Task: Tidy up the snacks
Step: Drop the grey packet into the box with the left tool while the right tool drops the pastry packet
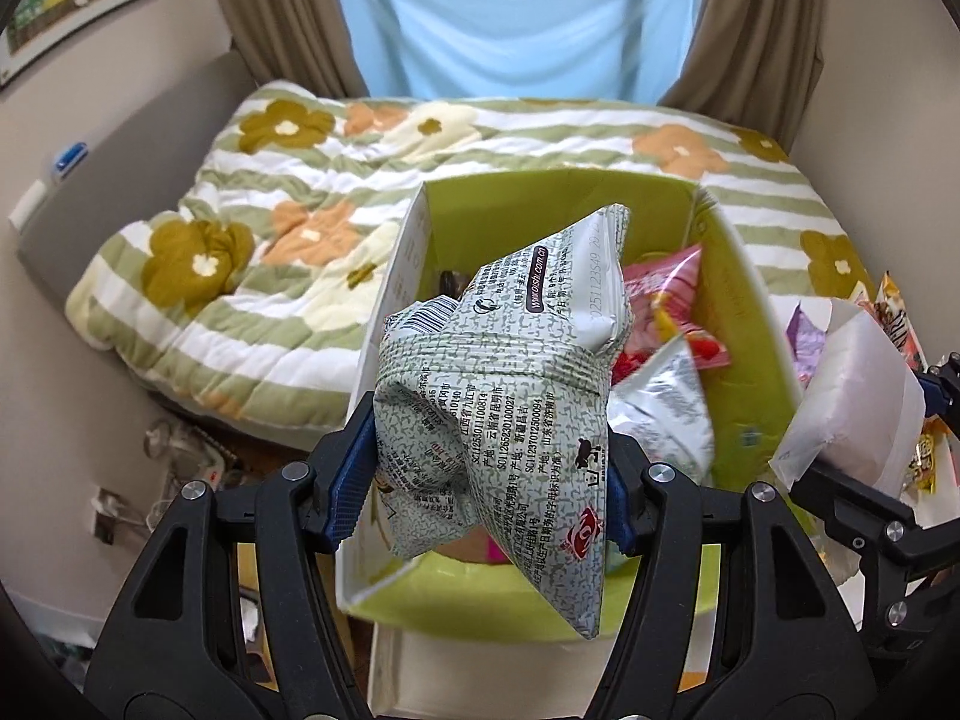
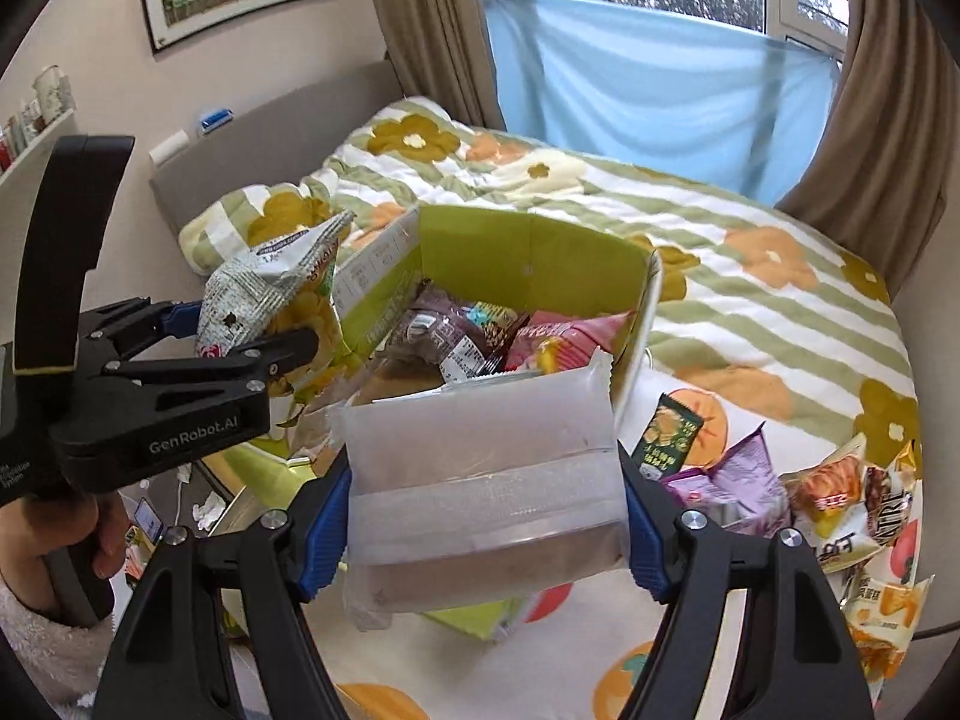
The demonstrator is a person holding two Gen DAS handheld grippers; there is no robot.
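Step in hand: two packets are judged to be on their way into the green box (image 2: 528, 252), which stands at the bed's (image 2: 750, 300) edge and already holds several snacks.
Left gripper (image 1: 489, 474): its jaws are clenched on a grey-patterned snack bag (image 1: 510, 396), pinched at the lower middle, so the bag's top flops forward above the box's near-left corner.
Right gripper (image 2: 483, 516): its jaws are clenched on a frosted clear packet (image 2: 480, 450) with a brown bar inside; the packet is held upright just before the box's near wall.
Box contents: a dark purple packet (image 2: 438, 324) and a pink packet (image 2: 564, 330) are seen heaped inside, with room judged to remain towards the far wall.
Loose snacks: a dark green sachet (image 2: 669, 432), a lilac bag (image 2: 732, 474) and a pile of mixed packets (image 2: 864, 516) lie on the fruit-print cloth (image 2: 600, 648) to the right of the box, yet to be sorted.
Doing it well: each packet should be carried fully past the rim before the jaws are released, one gripper at a time, so the two are not crowded together.
Risk: the box's thin walls may be knocked or tipped if a packet is caught on the rim; the floppy grey bag is judged most likely to snag.
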